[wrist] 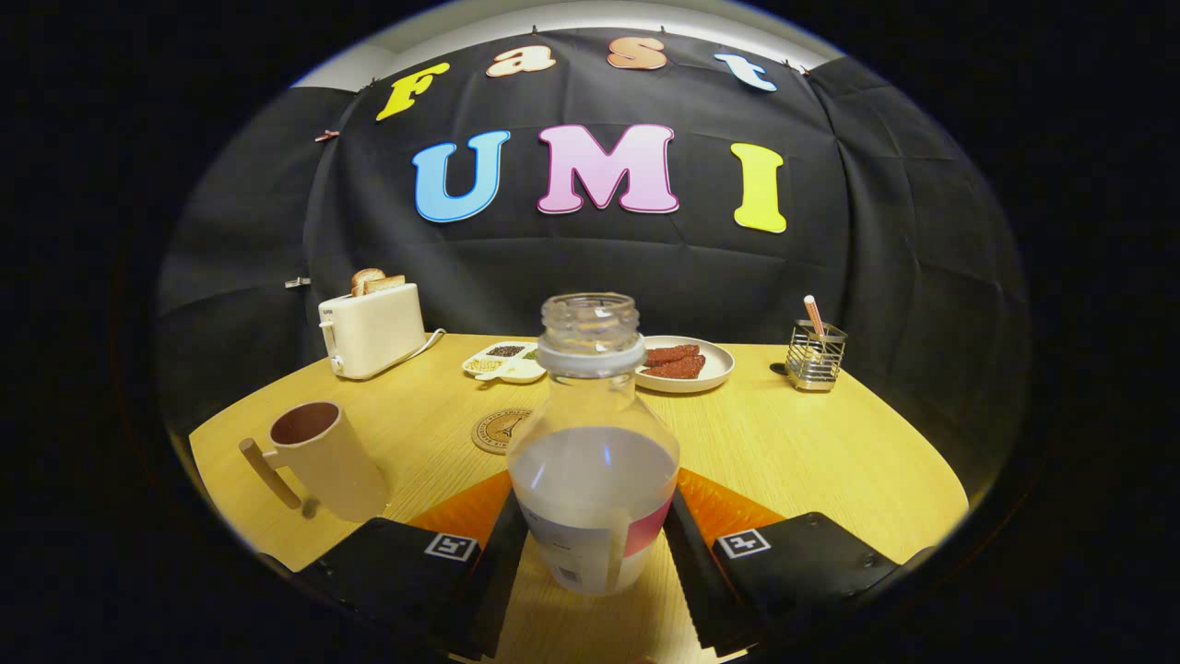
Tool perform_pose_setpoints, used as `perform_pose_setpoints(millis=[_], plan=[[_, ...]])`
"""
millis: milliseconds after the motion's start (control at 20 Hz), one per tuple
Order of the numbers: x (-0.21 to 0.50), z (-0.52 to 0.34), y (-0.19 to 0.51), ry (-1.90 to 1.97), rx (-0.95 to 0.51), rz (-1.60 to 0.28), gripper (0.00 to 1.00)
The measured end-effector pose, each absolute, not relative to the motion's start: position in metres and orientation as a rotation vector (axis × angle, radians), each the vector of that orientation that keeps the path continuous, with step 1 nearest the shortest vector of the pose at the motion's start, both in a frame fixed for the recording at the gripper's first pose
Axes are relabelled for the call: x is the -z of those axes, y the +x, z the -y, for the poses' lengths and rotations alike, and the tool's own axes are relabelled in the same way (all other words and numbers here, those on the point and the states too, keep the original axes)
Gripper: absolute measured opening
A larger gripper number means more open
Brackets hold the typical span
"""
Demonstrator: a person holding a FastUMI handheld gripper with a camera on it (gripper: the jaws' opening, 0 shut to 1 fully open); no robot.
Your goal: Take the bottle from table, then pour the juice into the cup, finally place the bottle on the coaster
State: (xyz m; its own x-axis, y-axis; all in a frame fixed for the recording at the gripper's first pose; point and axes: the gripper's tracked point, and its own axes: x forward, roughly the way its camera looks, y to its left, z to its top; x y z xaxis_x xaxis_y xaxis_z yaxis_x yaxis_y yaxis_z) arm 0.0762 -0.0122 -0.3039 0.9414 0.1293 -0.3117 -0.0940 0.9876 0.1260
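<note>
We see a clear plastic bottle (pixel 593 443) standing upright between the fingers of our gripper (pixel 595 544). It has no cap, a wide open mouth, a grey neck ring and pale milky juice filling its lower half. Both fingers press its sides, closed on it just above its label. It stands on a light wooden table (pixel 811 452). At about ten o'clock from the bottle, just beyond it, lies a round coaster (pixel 498 430). At nine o'clock stands a beige cup (pixel 324 458) tilted by the lens, handle outward. Farther off, at eleven, a toaster (pixel 373 327) holds bread; at twelve, a divided dish (pixel 505 361); at one, a plate (pixel 687 364) of reddish food; at two, a wire holder (pixel 816 355). Black cloth walls the booth.
</note>
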Motion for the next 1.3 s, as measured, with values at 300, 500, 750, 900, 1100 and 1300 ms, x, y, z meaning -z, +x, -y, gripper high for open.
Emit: perform_pose_setpoints(millis=[300,500,750,900,1100,1300], plan=[[0.305,0.005,0.083,0.082,-0.16,-0.363,0.75],[0.289,0.003,0.08,-0.002,-0.191,-0.374,0.72],[0.244,-0.007,0.098,-0.143,-0.215,-0.311,0.72],[0.226,-0.017,0.11,-0.23,-0.221,-0.3,0.72],[0.217,-0.024,0.118,-0.42,-0.214,-0.33,0.72],[0.211,-0.034,0.119,-0.598,-0.203,-0.325,0.72]])
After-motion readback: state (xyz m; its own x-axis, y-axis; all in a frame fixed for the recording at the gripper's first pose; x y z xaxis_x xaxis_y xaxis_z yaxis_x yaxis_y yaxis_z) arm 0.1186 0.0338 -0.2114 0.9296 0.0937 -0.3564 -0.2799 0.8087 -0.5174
